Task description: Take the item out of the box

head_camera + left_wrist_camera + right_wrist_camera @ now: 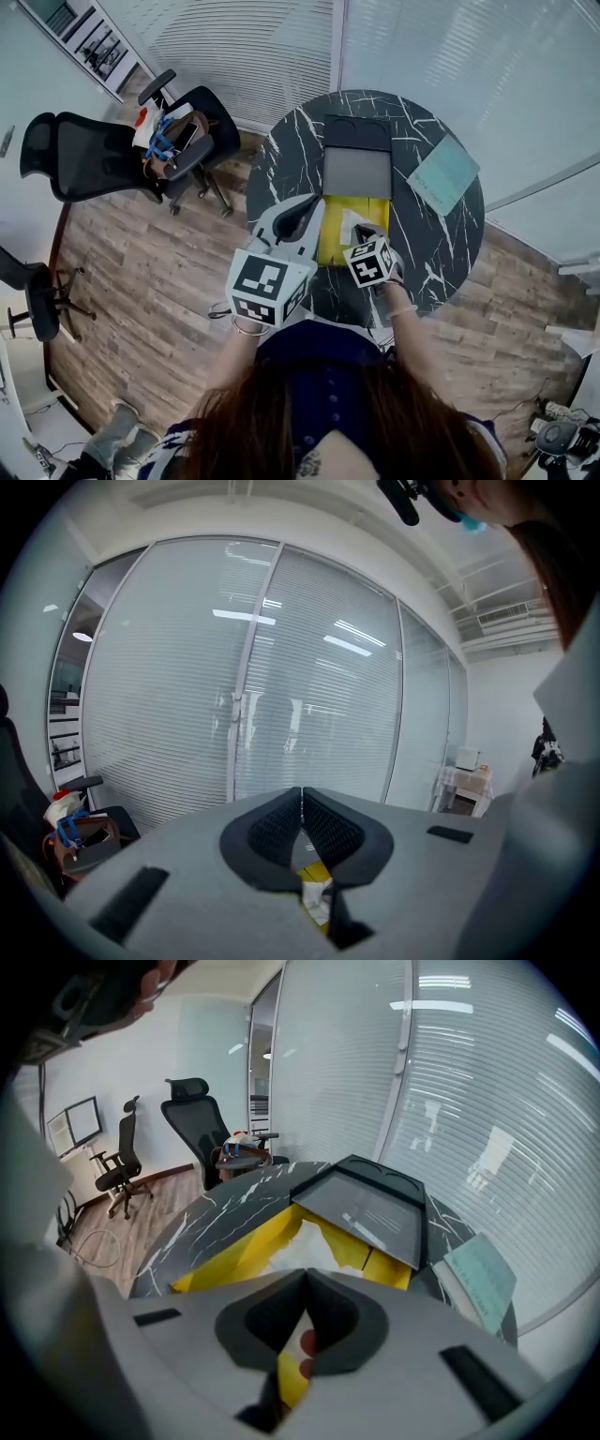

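Box point(234, 1246) with white paper point(305, 1246) inside shows plainly from right gripper view.

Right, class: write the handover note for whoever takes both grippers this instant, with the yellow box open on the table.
Left gripper: jaws together, empty, above the box's left edge.
Right gripper: jaws together at the box's near edge. A white, red-dotted piece shows behind them; I cannot tell whether it is held.
Things: yellow box on the table, lid folded back, white paper inside.
Done: box is open.
Left: lift the item out.
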`<state>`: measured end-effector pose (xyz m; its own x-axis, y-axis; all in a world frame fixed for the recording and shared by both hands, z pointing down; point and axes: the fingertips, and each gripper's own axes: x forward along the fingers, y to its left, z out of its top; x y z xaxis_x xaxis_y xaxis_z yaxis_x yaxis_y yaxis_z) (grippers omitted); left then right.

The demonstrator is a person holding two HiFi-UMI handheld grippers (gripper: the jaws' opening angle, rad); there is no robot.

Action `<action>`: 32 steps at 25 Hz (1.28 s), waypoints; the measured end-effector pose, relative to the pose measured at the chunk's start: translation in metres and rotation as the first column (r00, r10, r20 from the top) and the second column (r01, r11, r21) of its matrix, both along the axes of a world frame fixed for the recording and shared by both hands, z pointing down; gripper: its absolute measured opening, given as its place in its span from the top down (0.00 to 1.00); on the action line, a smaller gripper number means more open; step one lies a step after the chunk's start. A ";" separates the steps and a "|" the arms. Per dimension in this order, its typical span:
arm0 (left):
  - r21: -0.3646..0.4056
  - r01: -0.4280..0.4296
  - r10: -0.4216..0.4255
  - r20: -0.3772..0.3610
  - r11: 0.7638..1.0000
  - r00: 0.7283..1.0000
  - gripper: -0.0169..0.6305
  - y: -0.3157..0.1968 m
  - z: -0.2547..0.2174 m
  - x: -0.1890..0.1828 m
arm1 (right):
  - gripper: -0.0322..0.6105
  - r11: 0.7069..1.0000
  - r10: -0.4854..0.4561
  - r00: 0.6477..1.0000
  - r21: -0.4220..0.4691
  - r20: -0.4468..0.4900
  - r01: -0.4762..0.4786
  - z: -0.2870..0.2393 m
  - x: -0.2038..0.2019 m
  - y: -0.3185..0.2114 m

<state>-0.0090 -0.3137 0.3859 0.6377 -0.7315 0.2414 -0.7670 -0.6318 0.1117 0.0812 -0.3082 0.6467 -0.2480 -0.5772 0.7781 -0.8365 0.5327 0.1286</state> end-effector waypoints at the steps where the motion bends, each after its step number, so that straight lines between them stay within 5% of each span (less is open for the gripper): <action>1: 0.002 0.001 -0.001 -0.002 1.000 1.000 0.93 0.002 -0.001 0.000 | 0.91 1.000 0.003 1.000 0.014 0.003 -0.003 -0.005 0.001 0.000; 32: 0.073 0.027 -0.027 0.006 0.997 1.000 0.93 0.081 -0.025 0.026 | 0.91 0.948 0.054 0.986 0.303 0.157 -0.100 -0.137 0.031 0.050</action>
<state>0.0167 -0.2331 0.3605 0.6159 -0.7642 0.1915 -0.7845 -0.6172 0.0605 0.1122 -0.2581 0.5099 -0.2899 -0.8052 0.5173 -0.8950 0.4195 0.1515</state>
